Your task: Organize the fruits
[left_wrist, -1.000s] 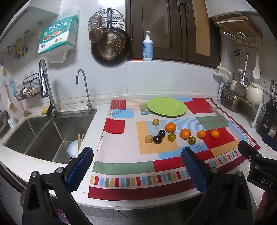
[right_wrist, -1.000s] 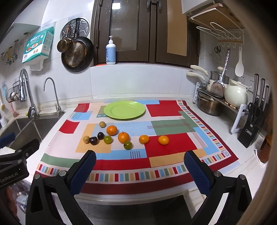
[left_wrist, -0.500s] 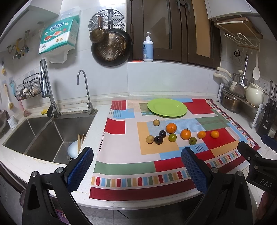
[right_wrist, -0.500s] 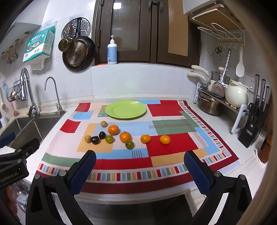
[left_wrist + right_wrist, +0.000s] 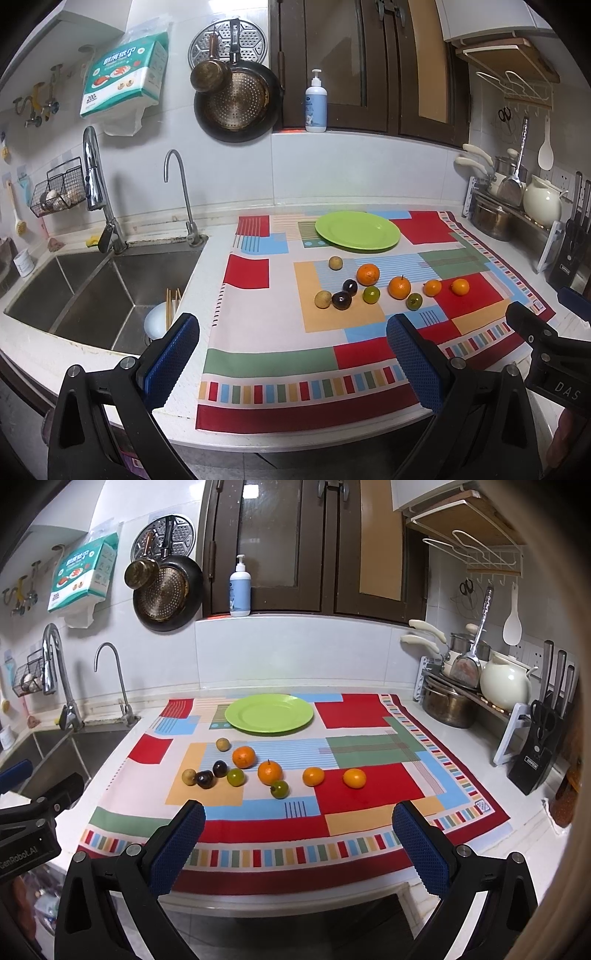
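Note:
Several small fruits lie loose on a colourful patchwork cloth (image 5: pixel 258 332) (image 5: pixel 369 794): oranges (image 5: pixel 368 274) (image 5: pixel 243 757), dark plums (image 5: pixel 341 300) (image 5: pixel 205 778), green limes (image 5: pixel 371 294) (image 5: pixel 279 789) and tan round fruits (image 5: pixel 323 298) (image 5: pixel 223 744). An empty green plate (image 5: pixel 357 231) (image 5: pixel 269 714) sits behind them. My left gripper (image 5: pixel 291 354) and right gripper (image 5: pixel 297 840) hover open over the counter's front edge, well short of the fruit, nothing between the fingers. Each gripper shows at the other view's edge.
A double sink (image 5: pixel 92 284) with taps lies left of the cloth, a bowl with chopsticks (image 5: pixel 162 317) in it. A rack with pots and a white kettle (image 5: pixel 504 681) and a knife block (image 5: pixel 539 749) stand on the right. A pan (image 5: pixel 236 103) hangs on the wall.
Both views have drifted very slightly; the fruit and plate have not moved, and both grippers stay open.

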Demonstrator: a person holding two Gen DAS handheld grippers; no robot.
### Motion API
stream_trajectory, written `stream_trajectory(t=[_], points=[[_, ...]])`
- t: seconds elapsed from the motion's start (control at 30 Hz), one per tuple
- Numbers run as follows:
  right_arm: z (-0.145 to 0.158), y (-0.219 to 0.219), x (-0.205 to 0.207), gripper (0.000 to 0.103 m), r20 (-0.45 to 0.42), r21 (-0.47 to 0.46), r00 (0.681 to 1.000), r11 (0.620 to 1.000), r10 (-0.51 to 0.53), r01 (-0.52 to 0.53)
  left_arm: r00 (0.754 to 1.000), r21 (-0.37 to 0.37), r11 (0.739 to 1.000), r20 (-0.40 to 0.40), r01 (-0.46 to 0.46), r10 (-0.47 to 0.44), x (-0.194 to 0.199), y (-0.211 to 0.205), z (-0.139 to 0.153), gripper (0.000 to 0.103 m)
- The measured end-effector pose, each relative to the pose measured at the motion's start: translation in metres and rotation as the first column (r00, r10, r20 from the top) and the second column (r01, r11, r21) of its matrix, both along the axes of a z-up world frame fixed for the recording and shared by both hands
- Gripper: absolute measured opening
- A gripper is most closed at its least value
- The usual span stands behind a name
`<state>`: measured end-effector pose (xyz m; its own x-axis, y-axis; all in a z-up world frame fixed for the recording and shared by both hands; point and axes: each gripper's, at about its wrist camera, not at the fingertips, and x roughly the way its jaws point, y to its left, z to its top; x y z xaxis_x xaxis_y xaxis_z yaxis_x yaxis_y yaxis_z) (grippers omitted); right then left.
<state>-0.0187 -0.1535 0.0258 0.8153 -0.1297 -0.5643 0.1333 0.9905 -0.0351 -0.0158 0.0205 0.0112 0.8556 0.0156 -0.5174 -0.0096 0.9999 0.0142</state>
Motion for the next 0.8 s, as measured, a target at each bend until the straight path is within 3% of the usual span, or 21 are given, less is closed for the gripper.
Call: stream_trajectory(t=[0.63,0.8], points=[[-0.015,0.015,0.018,0.102,-0.048,0.012,0.999,1.000,-0.020,0.021,0.997,0.022,0.998,-0.039,0.064,-0.063,0.030,0.020,-0.021,0.103],[-0.025,0.014,0.034,0.102,-0.084,0.031,0.996,0.999,-0.017,0.020,0.996,0.028,0.996,-0.045,0.079,-0.078,0.045,0.017,-0.027,0.098]])
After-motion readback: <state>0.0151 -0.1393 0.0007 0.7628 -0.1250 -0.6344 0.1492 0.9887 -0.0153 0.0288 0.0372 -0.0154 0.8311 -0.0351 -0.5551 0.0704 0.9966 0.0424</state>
